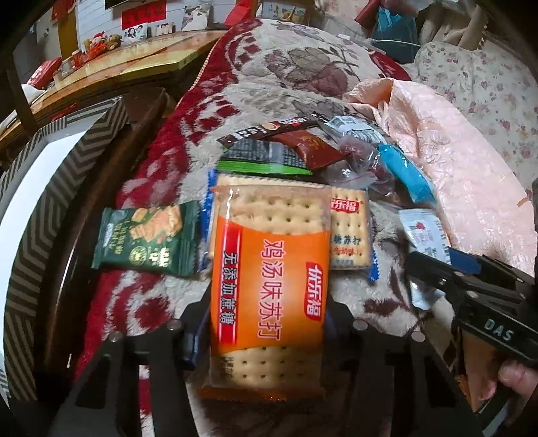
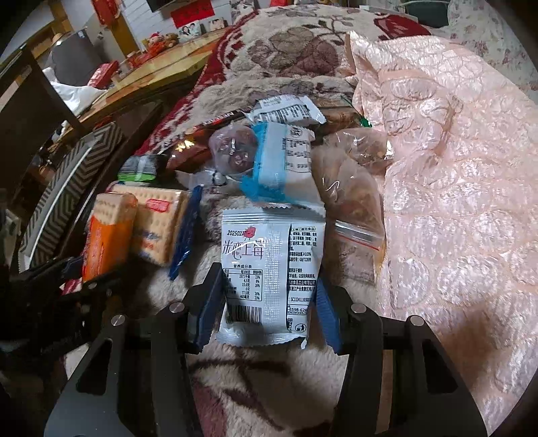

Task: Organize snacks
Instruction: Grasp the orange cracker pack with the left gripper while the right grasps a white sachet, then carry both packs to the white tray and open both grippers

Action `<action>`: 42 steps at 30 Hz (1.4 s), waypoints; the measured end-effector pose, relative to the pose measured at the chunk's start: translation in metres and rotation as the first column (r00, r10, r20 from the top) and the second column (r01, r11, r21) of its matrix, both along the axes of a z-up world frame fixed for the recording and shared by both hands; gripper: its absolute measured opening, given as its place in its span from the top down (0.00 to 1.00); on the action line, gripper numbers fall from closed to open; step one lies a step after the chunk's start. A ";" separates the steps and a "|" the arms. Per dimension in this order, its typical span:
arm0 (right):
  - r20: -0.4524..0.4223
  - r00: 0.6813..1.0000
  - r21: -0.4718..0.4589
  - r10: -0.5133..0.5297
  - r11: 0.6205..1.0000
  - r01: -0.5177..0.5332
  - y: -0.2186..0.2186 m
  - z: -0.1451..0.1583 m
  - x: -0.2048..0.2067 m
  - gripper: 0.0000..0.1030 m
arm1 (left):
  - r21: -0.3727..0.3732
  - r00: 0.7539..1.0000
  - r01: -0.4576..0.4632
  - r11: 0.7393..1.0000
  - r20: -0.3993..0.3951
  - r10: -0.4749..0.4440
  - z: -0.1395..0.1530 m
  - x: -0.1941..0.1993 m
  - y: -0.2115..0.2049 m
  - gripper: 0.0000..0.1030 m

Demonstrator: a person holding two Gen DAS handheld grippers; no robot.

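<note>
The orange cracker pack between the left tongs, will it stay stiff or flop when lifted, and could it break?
The orange cracker pack probably stays fairly stiff: a stacked block of square crackers shows through the clear wrapper. The glossy film may slip between the left tongs. The crackers look brittle, so a hard squeeze could crack them.

This is a lived-in home, likely a bedroom or sitting room. A plush flowered blanket and a pink quilt cover a bed. Past its far left edge stands a wooden table with photos, red decorations and soft toys.
</note>
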State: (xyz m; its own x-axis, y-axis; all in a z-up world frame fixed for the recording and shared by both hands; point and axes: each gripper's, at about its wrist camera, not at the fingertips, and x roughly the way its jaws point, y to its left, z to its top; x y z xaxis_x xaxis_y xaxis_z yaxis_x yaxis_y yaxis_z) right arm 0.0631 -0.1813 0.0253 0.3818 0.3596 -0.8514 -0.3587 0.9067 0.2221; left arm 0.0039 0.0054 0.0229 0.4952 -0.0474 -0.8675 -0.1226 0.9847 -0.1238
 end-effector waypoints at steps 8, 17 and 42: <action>0.012 0.998 0.037 0.057 0.998 -0.057 0.010 0.017 -0.021 0.50 | 0.016 0.999 -0.034 0.999 0.034 0.034 0.017 -0.016 0.015 0.45; 0.050 0.985 0.049 0.163 0.985 -0.165 0.053 0.038 -0.033 0.50 | 0.053 0.990 -0.119 0.991 0.079 0.115 0.038 -0.029 0.049 0.45; 0.088 0.915 0.032 0.394 0.917 -0.398 0.179 0.063 -0.033 0.50 | 0.045 0.922 -0.381 0.923 0.097 0.376 0.058 -0.055 0.167 0.45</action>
